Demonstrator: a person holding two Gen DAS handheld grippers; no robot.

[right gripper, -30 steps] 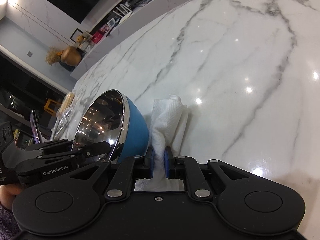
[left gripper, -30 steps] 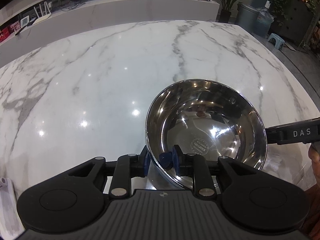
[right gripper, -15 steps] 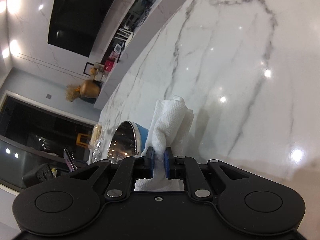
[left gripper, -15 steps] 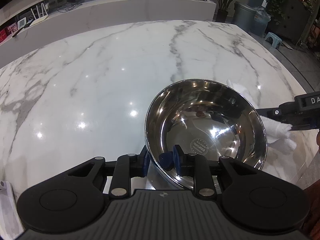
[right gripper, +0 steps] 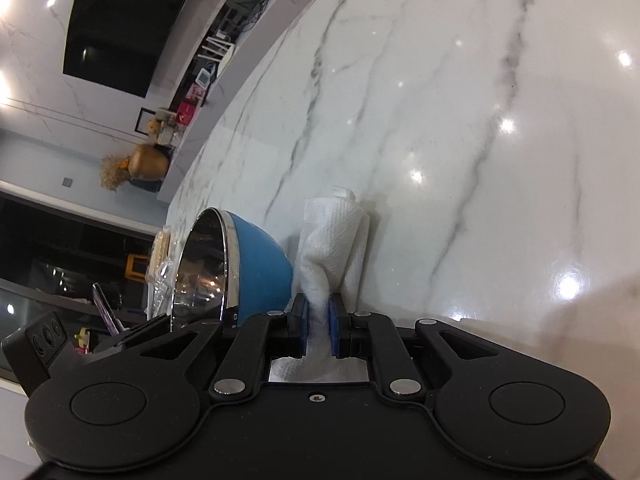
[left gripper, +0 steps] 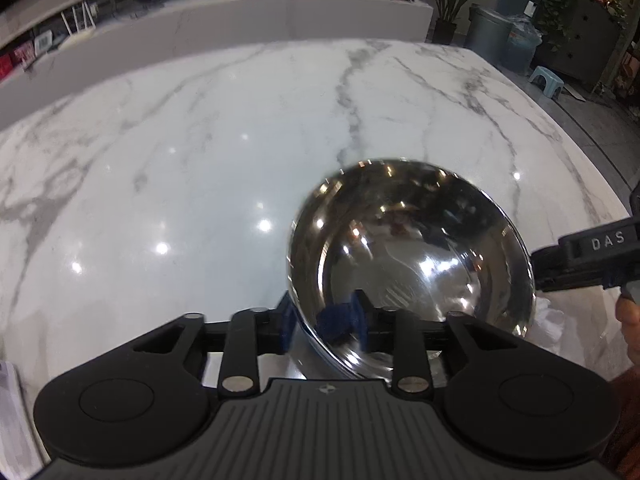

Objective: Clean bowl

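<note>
Left gripper (left gripper: 322, 326) jaws opening, bowl (left gripper: 412, 264) rim between them. Right gripper (right gripper: 319, 316), beside bowl, pinching paper towel (right gripper: 332, 240).

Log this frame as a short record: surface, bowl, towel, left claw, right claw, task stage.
surface: marble counter
bowl: steel inside, blue outside, tilted on its side, rim between the left jaws
towel: white paper towel, just outside the bowl, by its blue wall
left claw: jaws opening, straddling the bowl rim
right claw: shut on the towel
task stage: towel not inside the bowl
</note>
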